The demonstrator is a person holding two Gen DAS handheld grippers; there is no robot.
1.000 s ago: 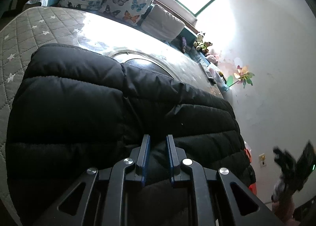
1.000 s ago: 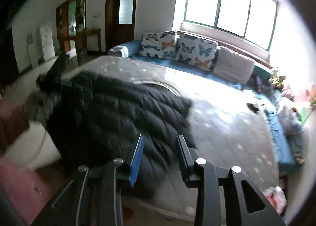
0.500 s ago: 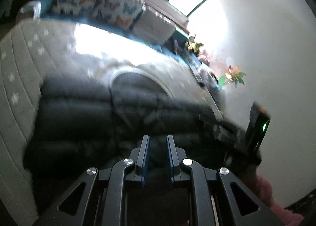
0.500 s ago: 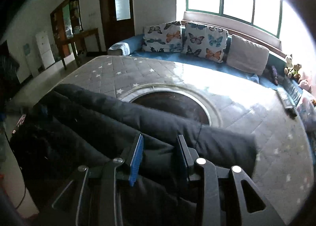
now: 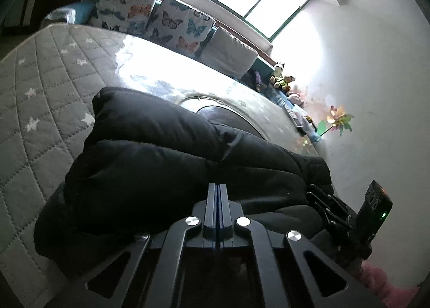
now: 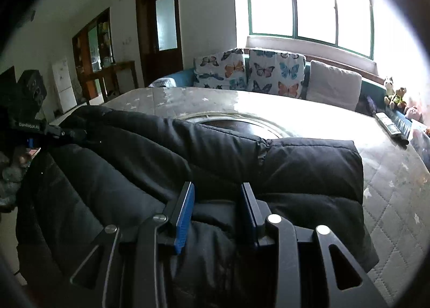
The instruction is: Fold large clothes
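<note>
A black quilted puffer jacket (image 5: 166,157) lies across the near part of a grey star-quilted mattress (image 5: 40,87); it also shows in the right wrist view (image 6: 295,168). My left gripper (image 5: 217,187) has its two fingers pressed together at the jacket's near edge; whether fabric is caught between them is not visible. My right gripper (image 6: 217,189) is open, its fingers straddling a fold of the jacket. The right gripper also shows at the right of the left wrist view (image 5: 336,208), and the left one at the left of the right wrist view (image 6: 40,128).
Butterfly pillows (image 6: 250,71) and a grey cushion (image 6: 333,85) line the far side under the window. Stuffed toys (image 6: 395,93) and a remote (image 6: 389,125) sit at the far right edge. A door (image 6: 161,39) and shelves (image 6: 94,50) stand at the left.
The left gripper's fingers have closed together. The right gripper swung in from beside the bed down onto the jacket. The jacket looks bunched closer to the near edge.
</note>
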